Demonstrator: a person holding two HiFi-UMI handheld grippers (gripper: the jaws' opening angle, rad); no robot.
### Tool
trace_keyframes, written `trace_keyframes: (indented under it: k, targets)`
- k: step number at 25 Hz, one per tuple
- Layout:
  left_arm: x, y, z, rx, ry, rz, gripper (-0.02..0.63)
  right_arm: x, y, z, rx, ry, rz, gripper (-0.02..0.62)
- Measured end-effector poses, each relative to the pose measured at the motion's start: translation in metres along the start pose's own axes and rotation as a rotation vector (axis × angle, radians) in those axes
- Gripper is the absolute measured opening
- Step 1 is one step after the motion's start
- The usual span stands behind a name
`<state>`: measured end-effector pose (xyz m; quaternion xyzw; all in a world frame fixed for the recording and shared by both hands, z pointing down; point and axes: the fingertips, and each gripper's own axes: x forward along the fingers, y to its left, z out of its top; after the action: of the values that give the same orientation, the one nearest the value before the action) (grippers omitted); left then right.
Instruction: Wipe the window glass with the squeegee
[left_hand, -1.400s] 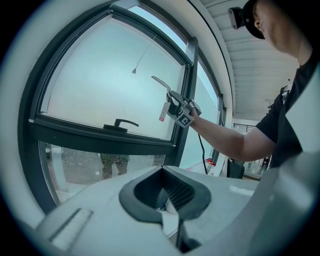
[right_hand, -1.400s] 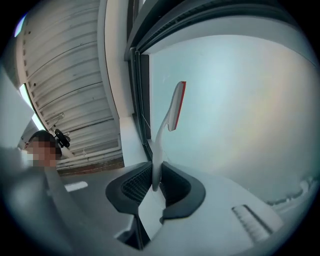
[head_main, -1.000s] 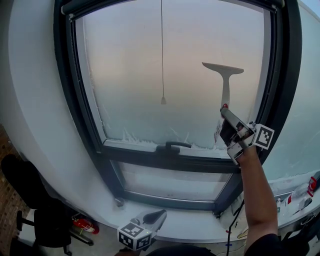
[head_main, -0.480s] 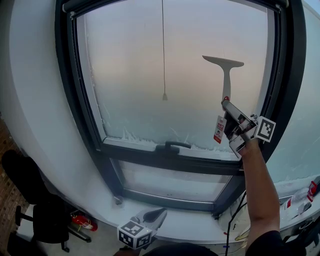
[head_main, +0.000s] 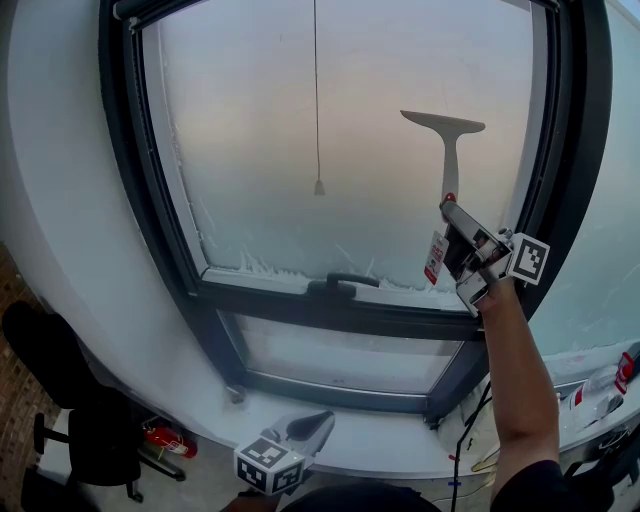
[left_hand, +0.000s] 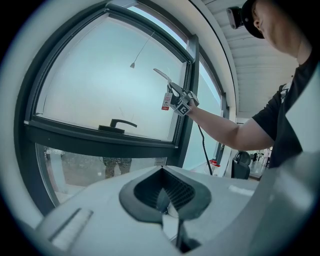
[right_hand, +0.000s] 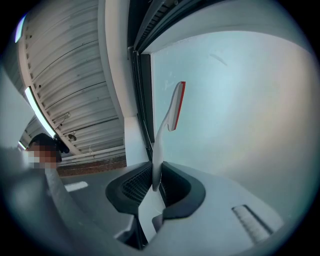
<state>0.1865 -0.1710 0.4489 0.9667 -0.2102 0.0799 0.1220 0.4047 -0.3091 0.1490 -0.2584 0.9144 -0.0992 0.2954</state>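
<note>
White squeegee (head_main: 452, 160) clamped in right tool (head_main: 449, 210), blade on glass (head_main: 350, 130); left tool (head_main: 318, 421) closed, empty.

no legible text, red-and-white tag (head_main: 434, 259), print apparently too small

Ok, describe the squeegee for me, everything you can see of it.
The squeegee is T-shaped and pale, plastic by its look, with a red strip along the blade's edge. It stands upright, blade on top, at the right side of the frosted window glass. The right gripper is shut on the lower end of its slim handle. A red and white tag hangs near that end.
</note>
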Motion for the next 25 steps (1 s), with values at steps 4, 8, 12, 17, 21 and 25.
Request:
trace_keyframes:
  k: [4,8,12,17,21,25]
  targets:
    - [-0.001,-0.001,-0.004,0.005,0.008,-0.009,0.0,-0.008,-0.001,-0.015,0.017,0.008,-0.012,0.081]
    - [-0.003,-0.001,-0.009,0.001,0.022,-0.021,0.0,-0.017,-0.005,-0.028,0.038,0.009,-0.024,0.081]
    - [-0.005,-0.001,-0.01,0.002,0.026,-0.025,0.0,-0.025,-0.01,-0.039,0.065,0.002,-0.037,0.081]
    - [-0.006,-0.002,-0.012,0.007,0.032,-0.028,0.0,-0.037,-0.014,-0.054,0.09,0.001,-0.045,0.081]
    - [-0.006,-0.002,-0.015,0.007,0.038,-0.034,0.0,-0.046,-0.018,-0.068,0.111,0.002,-0.055,0.081]
    - [-0.005,-0.005,-0.012,0.003,0.044,-0.03,0.0,-0.058,-0.023,-0.086,0.141,0.001,-0.067,0.08]
